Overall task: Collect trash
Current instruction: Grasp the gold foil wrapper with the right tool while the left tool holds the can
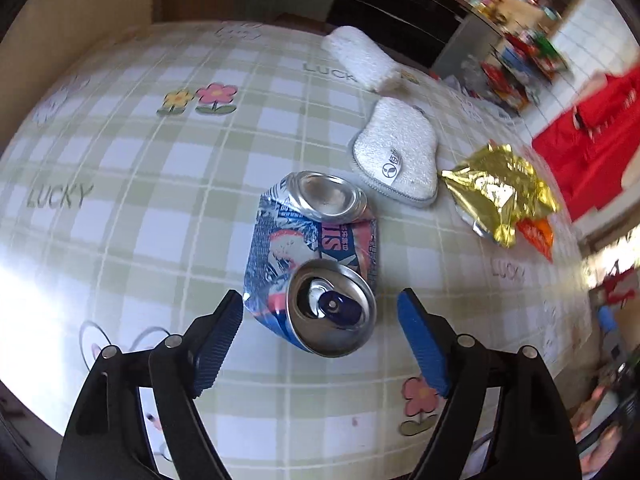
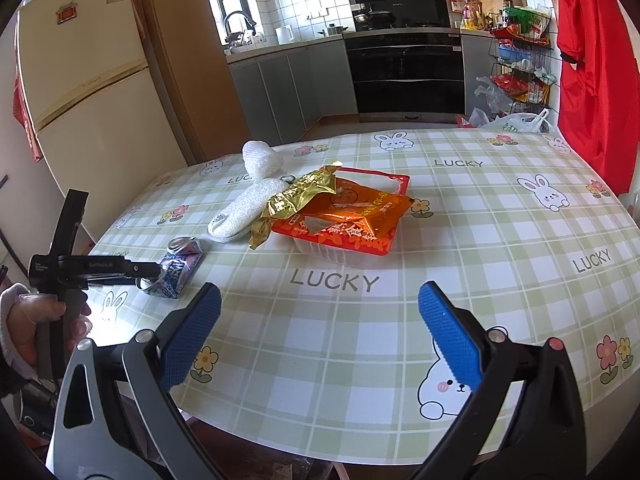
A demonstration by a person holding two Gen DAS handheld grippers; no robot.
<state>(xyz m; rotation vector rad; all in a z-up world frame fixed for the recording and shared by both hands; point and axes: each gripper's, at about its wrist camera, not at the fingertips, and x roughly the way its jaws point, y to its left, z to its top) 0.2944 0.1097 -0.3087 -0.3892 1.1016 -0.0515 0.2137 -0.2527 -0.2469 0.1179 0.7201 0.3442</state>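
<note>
A crushed blue-and-pink drink can [image 1: 316,264] lies on the checked tablecloth [image 1: 120,184]. My left gripper [image 1: 320,312] is open, its blue pads on either side of the can's near end, apart from it. The can [image 2: 180,268] and the left gripper [image 2: 150,276] also show at the left of the right wrist view. A gold wrapper [image 1: 500,192] lies right of the can; in the right wrist view it [image 2: 296,200] rests on an orange-red food tray [image 2: 348,224]. My right gripper [image 2: 320,304] is open and empty above the table's near edge.
Two white scrub pads [image 1: 396,152] [image 1: 360,58] lie beyond the can, left of the tray in the right wrist view [image 2: 244,212]. A red cloth [image 2: 588,60] hangs at the right. A fridge [image 2: 88,80] stands at the left, kitchen counters behind.
</note>
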